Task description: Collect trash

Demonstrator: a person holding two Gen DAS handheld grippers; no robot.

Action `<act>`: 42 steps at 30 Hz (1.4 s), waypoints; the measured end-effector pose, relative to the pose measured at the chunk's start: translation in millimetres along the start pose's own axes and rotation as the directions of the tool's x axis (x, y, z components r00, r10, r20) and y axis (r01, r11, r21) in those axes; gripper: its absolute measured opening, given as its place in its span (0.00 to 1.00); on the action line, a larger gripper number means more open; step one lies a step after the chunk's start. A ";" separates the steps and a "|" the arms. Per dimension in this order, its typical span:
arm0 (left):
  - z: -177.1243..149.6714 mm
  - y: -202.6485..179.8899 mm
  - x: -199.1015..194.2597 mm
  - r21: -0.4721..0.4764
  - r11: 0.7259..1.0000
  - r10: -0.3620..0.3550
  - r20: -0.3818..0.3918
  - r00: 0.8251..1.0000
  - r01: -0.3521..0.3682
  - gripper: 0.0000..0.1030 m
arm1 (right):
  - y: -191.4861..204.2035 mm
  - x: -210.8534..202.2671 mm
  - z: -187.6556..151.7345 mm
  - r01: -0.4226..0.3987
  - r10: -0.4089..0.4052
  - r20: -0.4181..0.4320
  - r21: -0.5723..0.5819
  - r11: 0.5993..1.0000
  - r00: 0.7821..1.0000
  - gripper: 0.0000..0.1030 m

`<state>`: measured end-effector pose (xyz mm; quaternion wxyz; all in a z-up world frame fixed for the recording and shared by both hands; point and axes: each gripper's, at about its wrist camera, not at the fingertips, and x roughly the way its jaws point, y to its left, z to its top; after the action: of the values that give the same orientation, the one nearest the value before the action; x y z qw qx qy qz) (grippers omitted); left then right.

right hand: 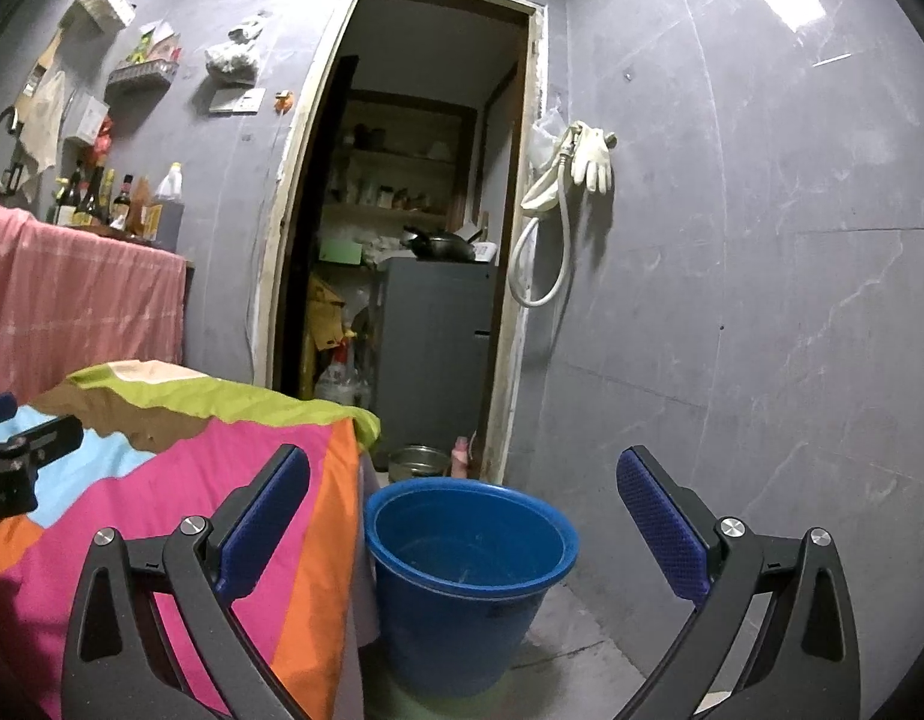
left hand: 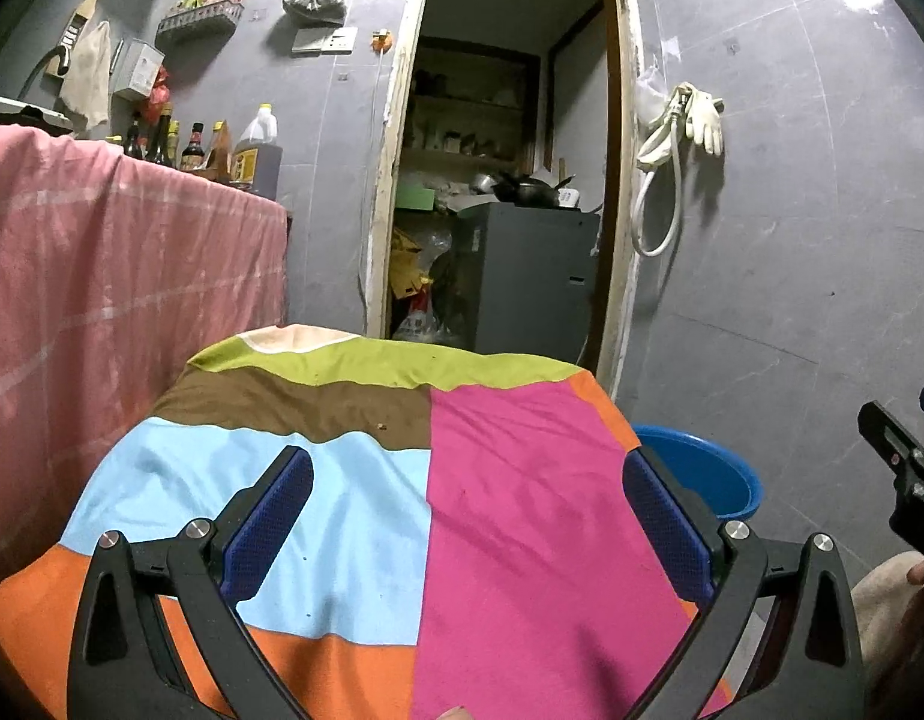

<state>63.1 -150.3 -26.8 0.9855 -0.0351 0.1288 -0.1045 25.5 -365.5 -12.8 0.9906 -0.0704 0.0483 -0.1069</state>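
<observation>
A blue plastic bucket (right hand: 468, 570) stands on the floor by the right edge of a table under a multicoloured cloth (right hand: 180, 480). The bucket's rim also shows in the left wrist view (left hand: 702, 468). My left gripper (left hand: 468, 516) is open and empty, just above the cloth (left hand: 366, 510). My right gripper (right hand: 462, 522) is open and empty, above the bucket's mouth. The right gripper also shows at the right edge of the left wrist view (left hand: 906, 468). A few small crumbs (left hand: 380, 425) lie on the cloth. I see no larger trash.
A counter under a pink cloth (left hand: 102, 276) stands left, with bottles (left hand: 210, 150) on top. An open doorway (left hand: 498, 180) leads to a storeroom with a grey cabinet (right hand: 432, 348). A hose and gloves (right hand: 576, 180) hang on the grey wall. A metal bowl (right hand: 417, 461) sits on the floor.
</observation>
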 end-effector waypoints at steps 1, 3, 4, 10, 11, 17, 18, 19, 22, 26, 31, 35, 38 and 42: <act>-0.7 1.1 -0.5 0.000 1.000 0.000 -0.001 1.000 0.000 0.98 | 0.5 0.5 -0.5 -0.001 0.001 -0.003 -0.002 1.000 1.000 1.00; -1.1 1.3 -0.4 -0.003 1.000 -0.001 -0.005 1.000 0.001 0.98 | 1.5 0.8 -1.9 -0.004 0.004 -0.005 -0.006 1.000 1.000 1.00; -1.3 1.7 -0.1 -0.005 1.000 0.000 -0.007 1.000 0.000 0.98 | 1.8 1.2 -2.1 -0.005 0.005 -0.007 -0.007 1.000 1.000 1.00; -3.4 5.1 2.1 -0.016 1.000 0.002 -0.021 1.000 -0.002 0.98 | 0.6 3.0 -4.6 -0.005 0.005 -0.014 -0.003 1.000 1.000 1.00; -3.7 5.4 2.6 -0.017 1.000 0.003 -0.023 1.000 -0.004 0.98 | 0.8 2.9 -5.3 -0.004 0.004 -0.014 -0.002 1.000 1.000 1.00; -5.4 6.7 3.7 -0.014 1.000 0.012 -0.030 0.999 -0.012 0.98 | 0.2 3.6 -8.6 -0.007 0.007 -0.014 0.001 1.000 1.000 1.00; -5.6 7.0 3.9 -0.013 1.000 0.012 -0.031 0.999 -0.012 0.98 | 0.2 3.5 -8.6 -0.007 0.007 -0.012 0.000 1.000 1.000 1.00; -5.5 7.7 3.9 -0.013 1.000 0.011 -0.031 0.999 -0.011 0.98 | 0.0 3.8 -8.4 -0.008 0.008 -0.012 0.001 1.000 1.000 1.00; -5.9 8.9 4.8 -0.013 1.000 0.018 -0.034 0.999 -0.018 0.98 | -0.5 3.7 -9.1 -0.009 0.010 -0.008 0.004 1.000 1.000 1.00; -7.7 11.3 5.0 -0.018 1.000 0.014 -0.038 0.999 -0.015 0.98 | -1.8 2.7 -10.7 -0.013 0.013 0.001 0.007 1.000 1.000 1.00; -7.3 13.3 5.2 -0.021 1.000 0.013 -0.040 0.999 -0.014 0.98 | -1.9 2.5 -11.2 -0.013 0.013 0.001 0.009 1.000 1.000 1.00; -7.4 13.5 5.3 -0.019 1.000 0.013 -0.041 0.999 -0.014 0.98 | -2.1 2.7 -11.4 -0.012 0.012 0.001 0.010 1.000 1.000 1.00; -7.4 13.0 5.2 -0.020 1.000 0.014 -0.040 0.999 -0.015 0.98 | -1.6 1.6 -11.5 -0.011 0.011 0.000 0.011 1.000 1.000 1.00; -7.5 13.1 5.4 -0.020 1.000 0.014 -0.041 0.999 -0.015 0.98 | -2.2 1.8 -11.6 -0.012 0.012 0.002 0.011 1.000 1.000 1.00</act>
<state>68.8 -139.0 -36.6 0.9830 -0.0422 0.1501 -0.0968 25.5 -369.6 -24.1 0.9916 -0.0646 0.0474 -0.1012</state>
